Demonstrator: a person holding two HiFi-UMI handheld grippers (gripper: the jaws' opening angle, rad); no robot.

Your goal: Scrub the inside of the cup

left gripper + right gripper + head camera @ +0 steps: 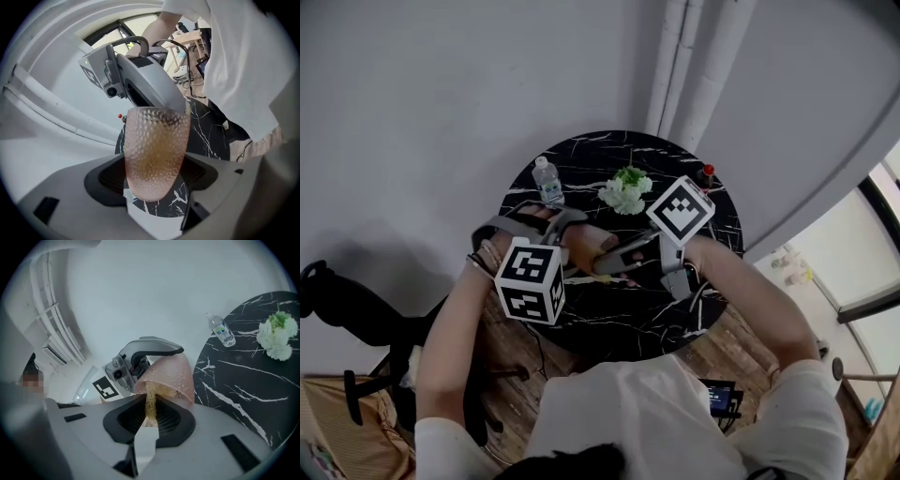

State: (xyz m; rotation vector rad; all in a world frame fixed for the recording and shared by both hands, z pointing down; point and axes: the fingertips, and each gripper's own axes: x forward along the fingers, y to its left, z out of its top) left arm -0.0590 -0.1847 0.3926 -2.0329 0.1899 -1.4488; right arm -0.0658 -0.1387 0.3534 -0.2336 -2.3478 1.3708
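**Cup held in one gripper, scrubber fed in by the other**

Shown near centre frame in the head view, above the round black marbled table (628, 314): two hand-held grippers pointed at each other, with the cup between them.

Left gripper (157, 180): jaws set wide and pressed on opposite sides of the cup (157, 150), a pink, translucent, dimpled vessel. Base turned towards the camera at lower centre of the left gripper view, mouth directed away, at the grey body of the other gripper in the upper middle. Brownish tint visible through the cup wall.

Right gripper (150, 418): jaws drawn narrow, pinched on a thin yellow-brown scrubber (151, 401). Scrubber extended from the pads straight into the cup mouth, at centre of the right gripper view. Depth inside the cup not discernible.

Contact between cup and table top not determinable from any view.

Also on the table, towards the top of the head view: a clear water bottle (547, 181) at upper left, a bunch of white flowers (624, 193) just right of it, and a small red-topped item (707, 172) at the far right edge. White pipes (694, 56) on the wall behind.
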